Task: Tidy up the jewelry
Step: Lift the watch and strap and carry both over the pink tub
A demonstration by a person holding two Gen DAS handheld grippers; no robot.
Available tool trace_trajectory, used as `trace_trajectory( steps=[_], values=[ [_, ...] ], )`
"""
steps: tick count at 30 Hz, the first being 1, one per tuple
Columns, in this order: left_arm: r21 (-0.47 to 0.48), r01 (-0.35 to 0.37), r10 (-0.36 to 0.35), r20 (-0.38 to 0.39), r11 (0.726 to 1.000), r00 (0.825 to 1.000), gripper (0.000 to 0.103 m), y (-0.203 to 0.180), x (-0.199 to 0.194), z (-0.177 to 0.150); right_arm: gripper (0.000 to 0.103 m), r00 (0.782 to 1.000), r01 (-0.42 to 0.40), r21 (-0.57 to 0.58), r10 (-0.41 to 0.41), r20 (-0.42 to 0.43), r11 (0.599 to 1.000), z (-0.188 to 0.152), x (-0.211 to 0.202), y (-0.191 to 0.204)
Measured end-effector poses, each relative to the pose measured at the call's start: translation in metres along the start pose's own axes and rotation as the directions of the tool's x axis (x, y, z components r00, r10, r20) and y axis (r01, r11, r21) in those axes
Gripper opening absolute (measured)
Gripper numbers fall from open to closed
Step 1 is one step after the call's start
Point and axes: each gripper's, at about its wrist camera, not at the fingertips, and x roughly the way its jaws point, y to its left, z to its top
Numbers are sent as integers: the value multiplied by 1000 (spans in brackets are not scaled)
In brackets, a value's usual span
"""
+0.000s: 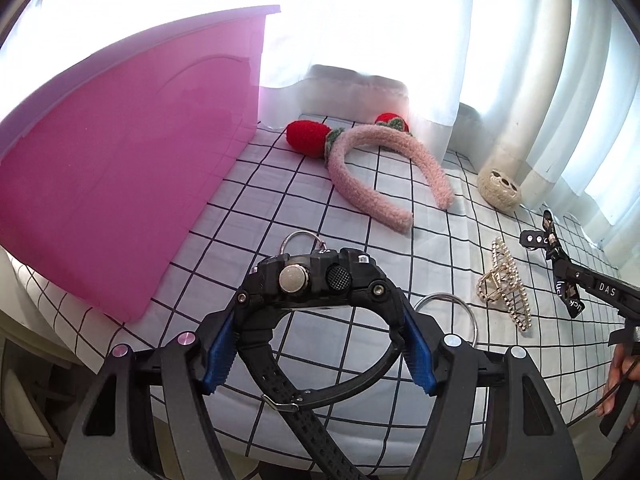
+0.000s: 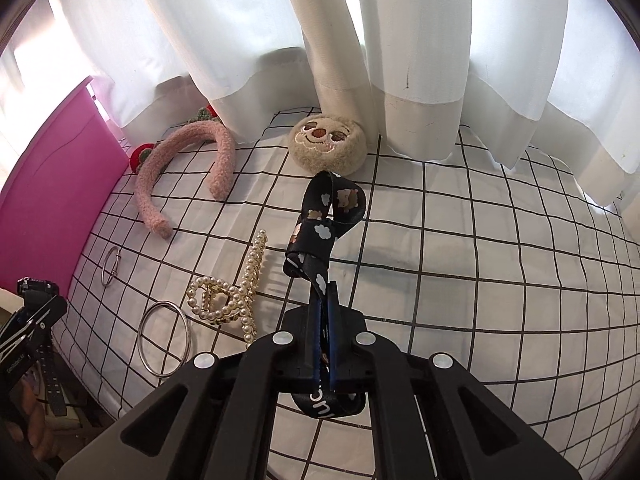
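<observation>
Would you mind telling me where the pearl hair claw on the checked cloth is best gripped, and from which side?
Judging by its pose, grip the pearl hair claw across its long narrow toothed body, coming from above. It lies flat on the checked cloth, so the sides are exposed; the looped handles by the spring look awkward to pinch.

Watch (image 1: pixel 316 280): matt black plastic case, ribbed rubbery strap, clamped between the left gripper's (image 1: pixel 318 350) ridged blue pads. Strap (image 2: pixel 320 236) in the right gripper (image 2: pixel 324 304): woven printed cloth. Beyond both: fuzzy pink headband (image 1: pixel 376 168), glossy pearl clip (image 2: pixel 232 296) (gold metal frame), polished metal rings (image 2: pixel 164 340), smooth pink plastic box (image 1: pixel 120 184).
</observation>
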Motion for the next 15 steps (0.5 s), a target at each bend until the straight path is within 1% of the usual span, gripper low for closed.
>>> trace_trajectory(
  steps=[8,15],
  values=[
    [6,36,-36,50,999,998,67,-5,-33,23,3,998,-30,-16,31,51,999,11,-42,12],
    [8,58,-59,118,998,991,67,-3,-76,46,3,989,-82,-57,88,116,995,23,-90,39]
  ],
)
